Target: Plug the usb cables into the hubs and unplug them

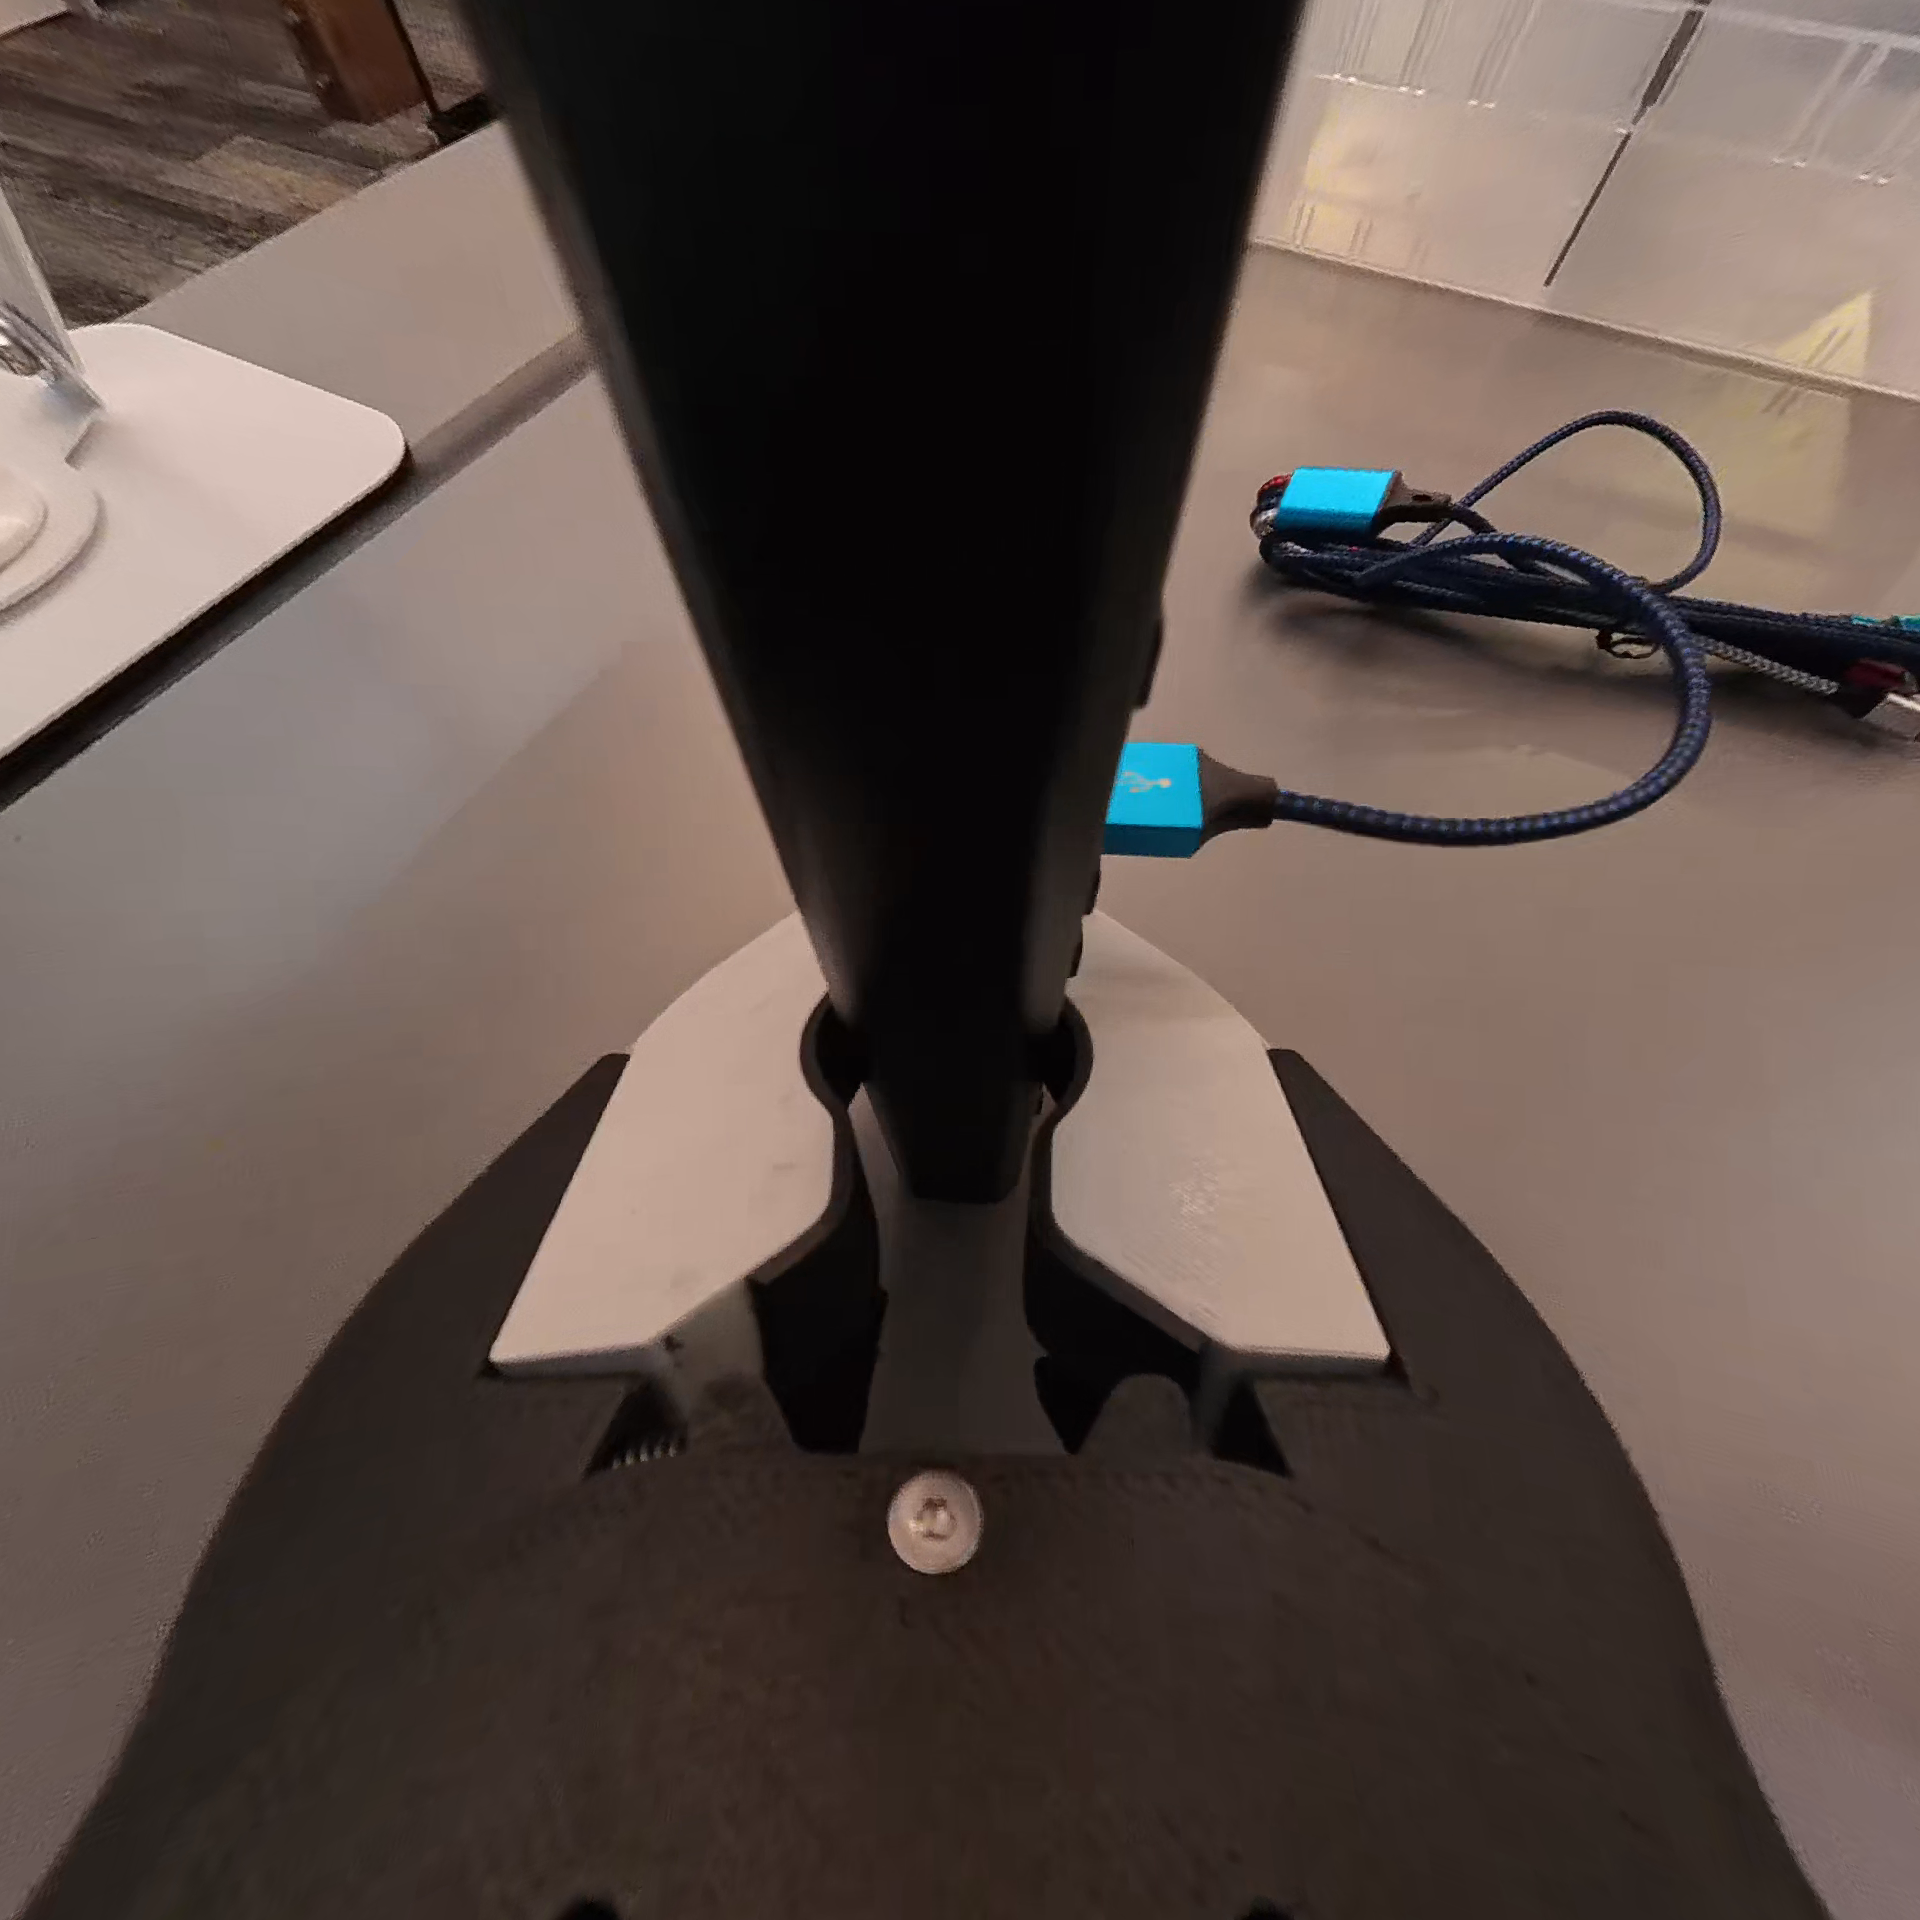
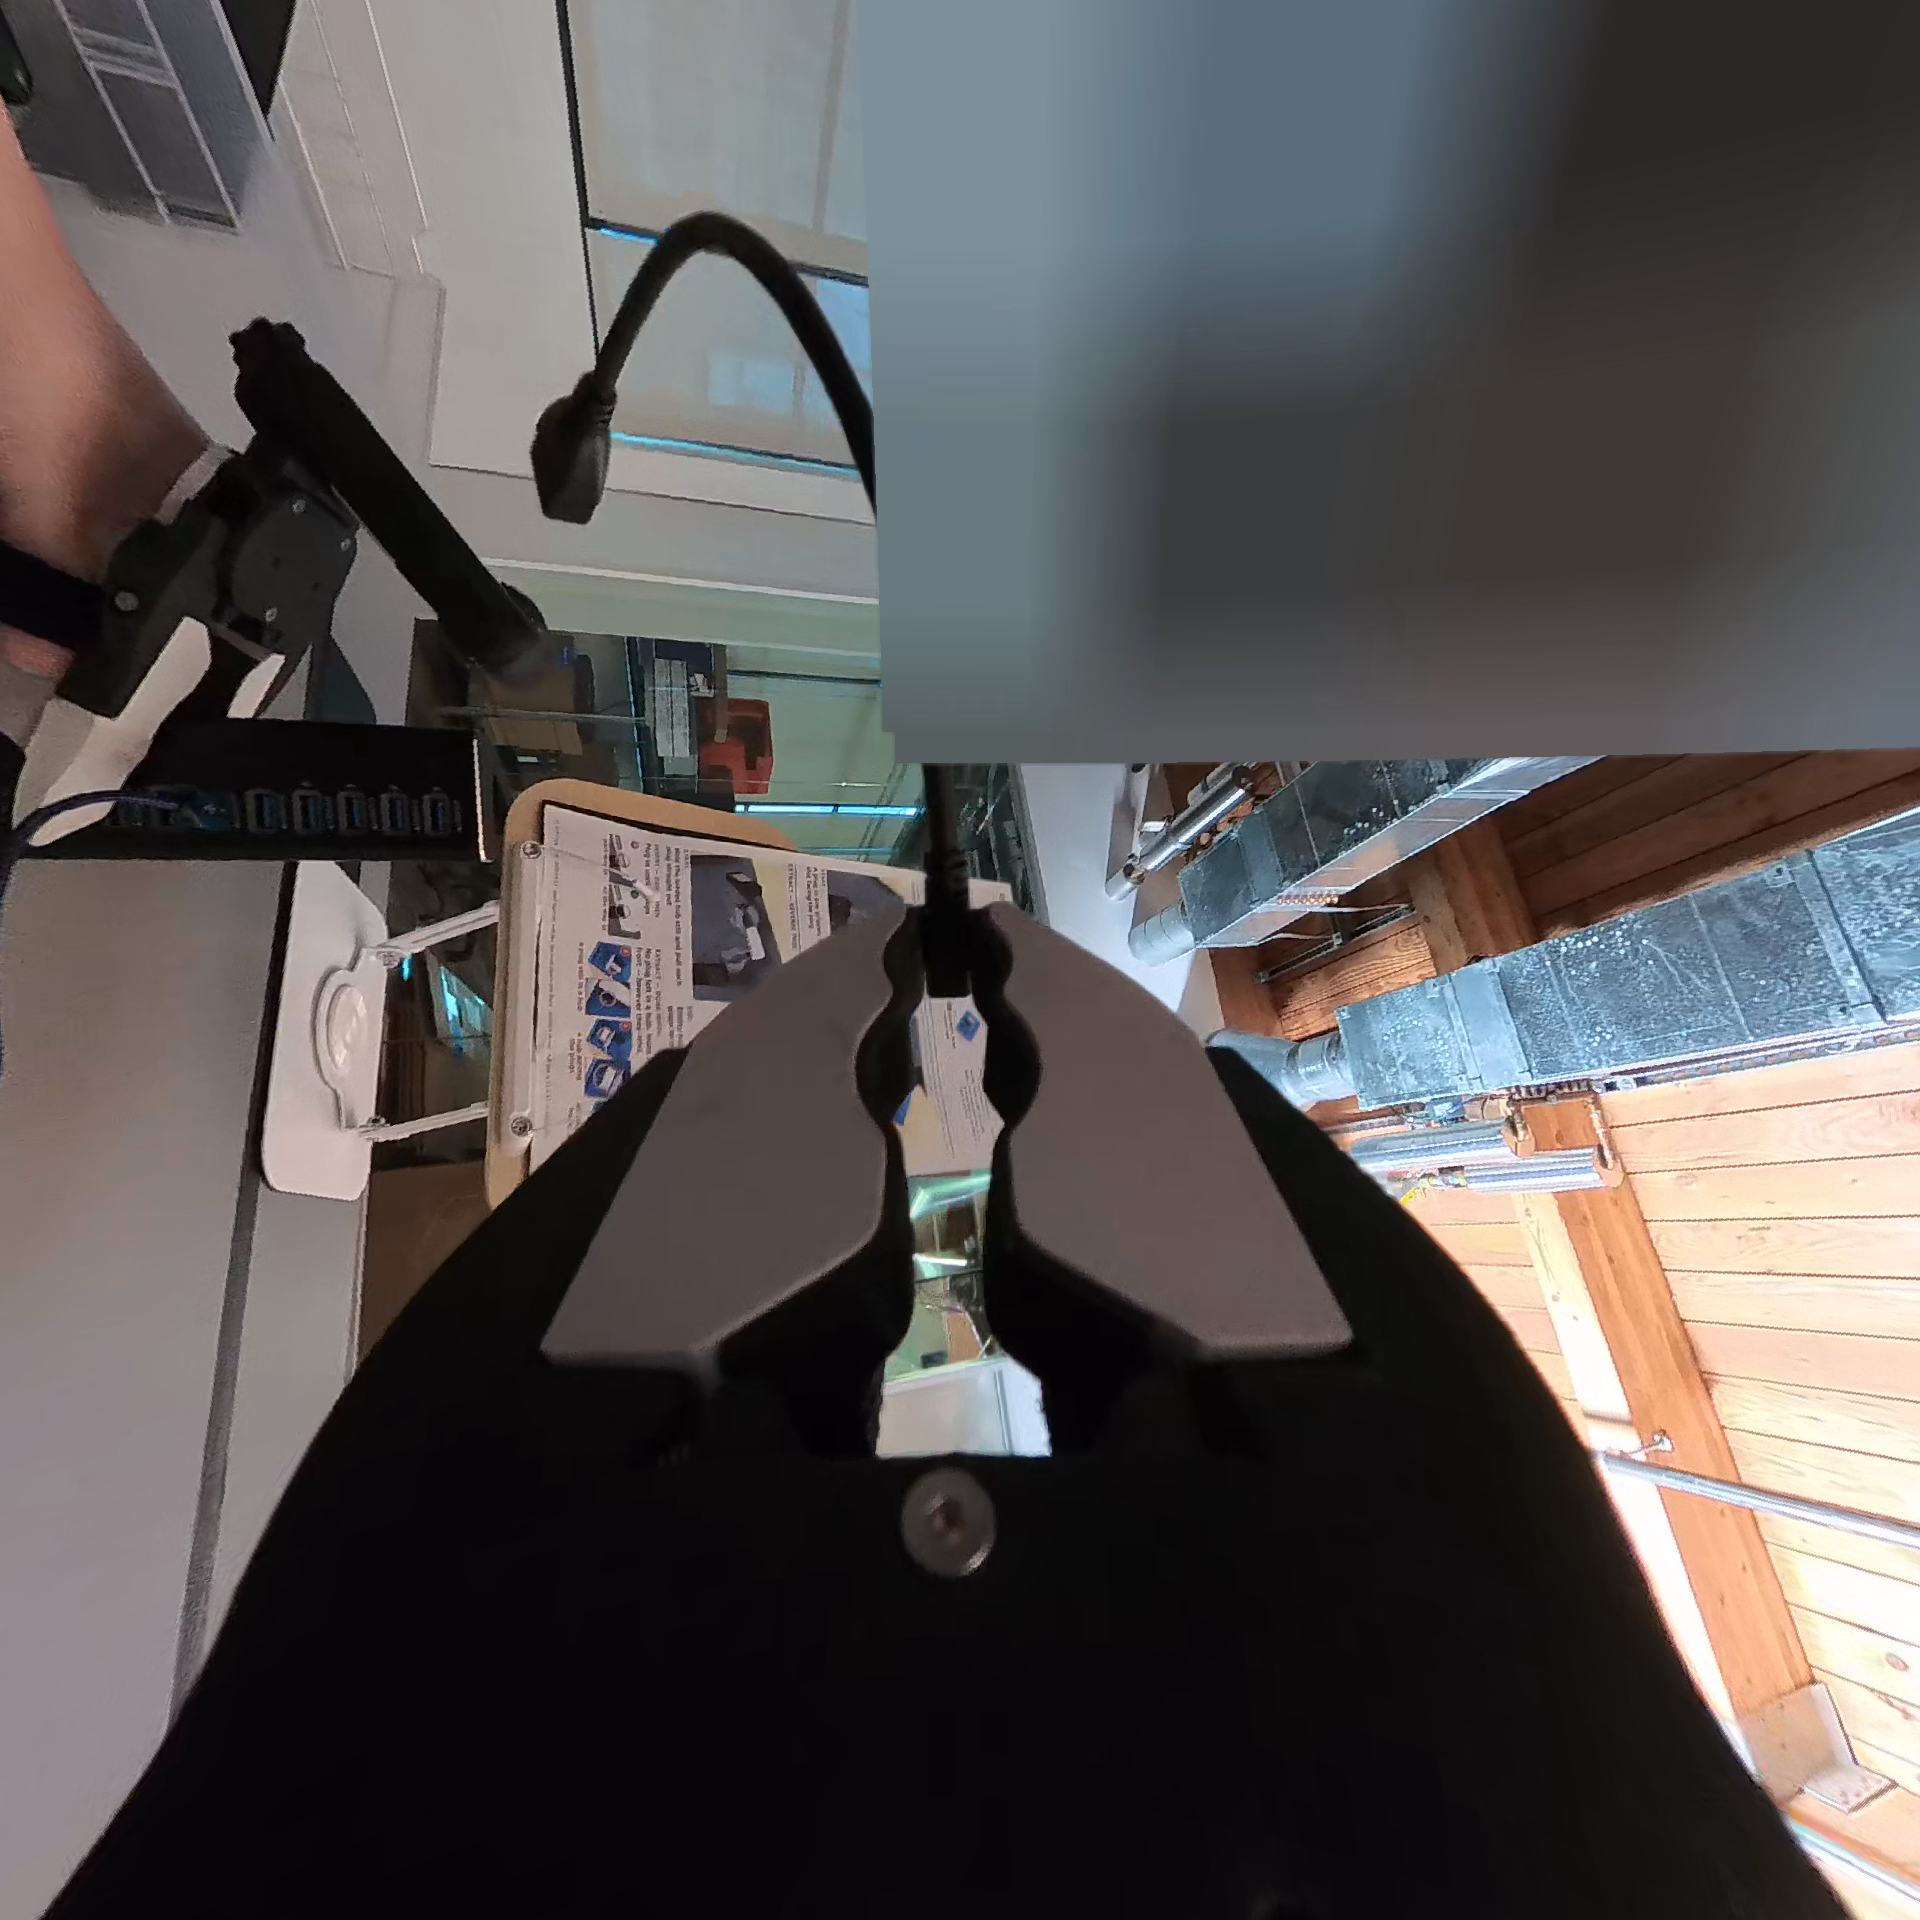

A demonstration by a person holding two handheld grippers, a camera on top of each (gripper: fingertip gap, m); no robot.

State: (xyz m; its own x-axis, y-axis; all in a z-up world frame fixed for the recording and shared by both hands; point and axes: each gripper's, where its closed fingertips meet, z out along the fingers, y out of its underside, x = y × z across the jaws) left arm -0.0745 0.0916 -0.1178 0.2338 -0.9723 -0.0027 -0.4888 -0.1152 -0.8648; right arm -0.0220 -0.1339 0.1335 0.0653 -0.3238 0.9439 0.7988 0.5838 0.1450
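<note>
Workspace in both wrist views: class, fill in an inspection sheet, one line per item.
Surface: grey table.
Job's things: black hub held in left gripper; blue plug seated in its side.
Clutter: white stand base; instruction board.
Grippers: left shut on the hub; right gripper shut on black cable.
Cables: spare blue bundle on the table.
Surroundings: wooden ceiling, metal ducts.

Matt black plastic hub (image 1: pixel 894 520), braided cloth cable (image 1: pixel 1507 821) with glossy blue metal plug (image 1: pixel 1153 800), smooth grey table (image 1: pixel 416 831)
</note>
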